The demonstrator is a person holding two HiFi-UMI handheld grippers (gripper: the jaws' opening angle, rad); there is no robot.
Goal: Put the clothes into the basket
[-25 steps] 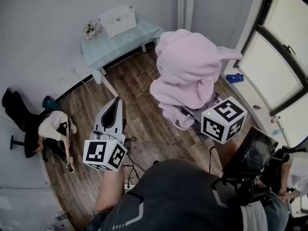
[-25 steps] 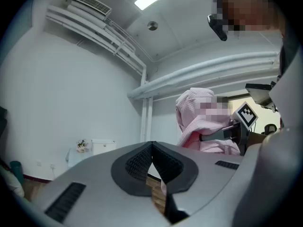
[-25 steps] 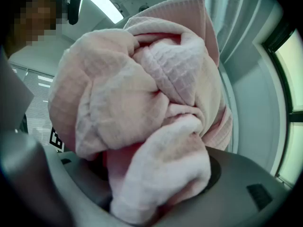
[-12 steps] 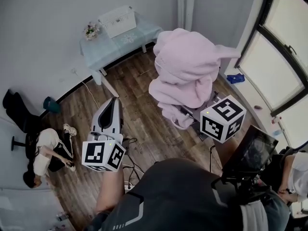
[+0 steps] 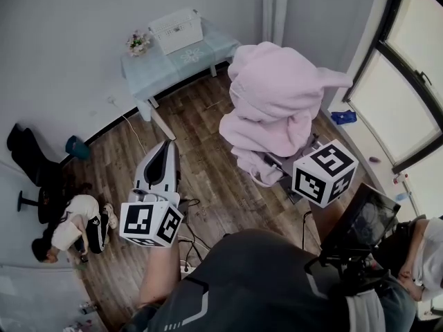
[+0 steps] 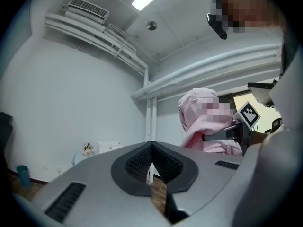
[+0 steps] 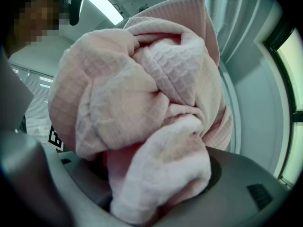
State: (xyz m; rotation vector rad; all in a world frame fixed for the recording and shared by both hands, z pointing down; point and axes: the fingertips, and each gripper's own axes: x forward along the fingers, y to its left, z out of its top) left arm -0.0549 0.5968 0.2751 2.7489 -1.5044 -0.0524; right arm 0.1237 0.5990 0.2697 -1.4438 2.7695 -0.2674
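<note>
A big pink waffle-knit garment (image 5: 277,102) is held up in the air over the wooden floor, bunched in my right gripper (image 5: 278,162). In the right gripper view the garment (image 7: 142,103) fills the frame, and the jaws of the right gripper (image 7: 156,193) are clamped wide on a thick fold. My left gripper (image 5: 166,149) hangs lower left, shut with nothing in it; its pads meet in the left gripper view (image 6: 151,167). A white basket-like box (image 5: 174,30) stands on a pale blue table (image 5: 208,50) by the far wall.
A small flower pot (image 5: 138,43) sits beside the box. A person crouches on the floor at left (image 5: 73,230), near a teal cup (image 5: 76,147) and a black stool (image 5: 28,159). Cables (image 5: 190,209) lie on the floor. Windows (image 5: 408,95) line the right side.
The person on the floor at left has shifted lower in the view. Both grippers and the held pink garment have stayed nearly where they were.
</note>
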